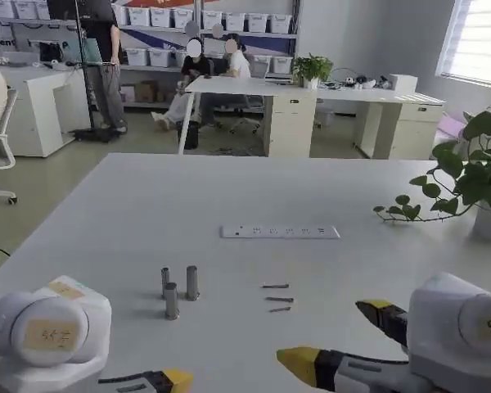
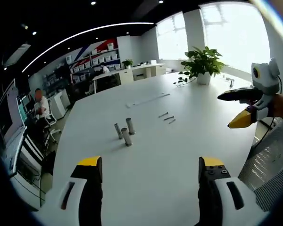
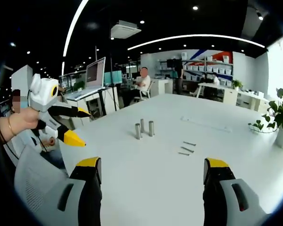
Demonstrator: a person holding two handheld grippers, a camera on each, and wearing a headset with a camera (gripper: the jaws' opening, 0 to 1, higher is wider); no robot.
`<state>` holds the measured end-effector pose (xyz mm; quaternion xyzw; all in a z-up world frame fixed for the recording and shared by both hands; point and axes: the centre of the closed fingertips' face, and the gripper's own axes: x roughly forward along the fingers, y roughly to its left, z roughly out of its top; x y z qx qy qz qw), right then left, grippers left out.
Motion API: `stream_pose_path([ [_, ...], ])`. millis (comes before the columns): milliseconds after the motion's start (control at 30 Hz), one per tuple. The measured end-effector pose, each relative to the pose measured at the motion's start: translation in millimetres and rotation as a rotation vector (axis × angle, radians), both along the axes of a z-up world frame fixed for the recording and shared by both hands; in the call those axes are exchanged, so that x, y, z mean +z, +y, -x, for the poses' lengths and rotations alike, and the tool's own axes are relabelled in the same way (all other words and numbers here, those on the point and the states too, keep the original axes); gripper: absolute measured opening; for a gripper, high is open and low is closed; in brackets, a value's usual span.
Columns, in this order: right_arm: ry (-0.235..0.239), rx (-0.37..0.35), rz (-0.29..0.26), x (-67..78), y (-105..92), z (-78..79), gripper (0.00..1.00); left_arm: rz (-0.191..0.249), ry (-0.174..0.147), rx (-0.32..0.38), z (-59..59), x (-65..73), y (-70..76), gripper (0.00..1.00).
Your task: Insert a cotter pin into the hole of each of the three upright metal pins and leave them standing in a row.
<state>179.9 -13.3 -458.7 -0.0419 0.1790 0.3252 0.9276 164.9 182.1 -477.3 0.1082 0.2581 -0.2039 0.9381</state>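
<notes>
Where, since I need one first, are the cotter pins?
Head view: the cotter pins lie right of the upright metal pins, nearer than the power strip.

Three seemingly near views, shared pins (image 1: 192, 282)

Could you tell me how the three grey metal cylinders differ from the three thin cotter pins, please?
The grey metal cylinders stand upright; the thin dark cotter pins lie flat. The cylinders are stout and bunched in a triangle; the cotter pins are slender and parallel. Both rest on the white table.
</notes>
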Motion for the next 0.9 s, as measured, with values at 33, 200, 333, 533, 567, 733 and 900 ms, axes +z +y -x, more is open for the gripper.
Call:
stream_pose_path([
  [33,0.000,0.000,0.003,-0.1,-0.3,0.1,0.85,0.000,0.000,0.000,-0.1,-0.1,0.0,0.81],
  [200,0.000,-0.004,0.003,-0.8,-0.2,0.1,0.84,0.003,0.009,-0.009,1.5,-1.5,-1.4,0.78],
  [333,-0.002,-0.003,0.015,-1.5,0.2,0.0,0.83,0.002,0.009,-0.012,1.6,-2.0,-0.9,0.77],
  [533,0.003,-0.005,0.016,-2.3,0.0,-1.4,0.83,0.001,0.009,-0.008,1.2,-2.3,0.4,0.76],
  [567,0.001,-0.006,0.017,-2.3,-0.2,-1.6,0.83,0.000,0.006,-0.006,0.7,-1.9,0.9,0.76],
  [733,-0.001,-0.009,0.011,-2.4,-0.6,-2.7,0.83,0.001,0.004,0.001,-0.8,-2.1,3.2,0.74],
  [900,0.000,-0.008,0.010,-2.3,0.4,-3.2,0.82,0.007,0.000,0.009,-1.6,-2.0,5.5,0.72],
])
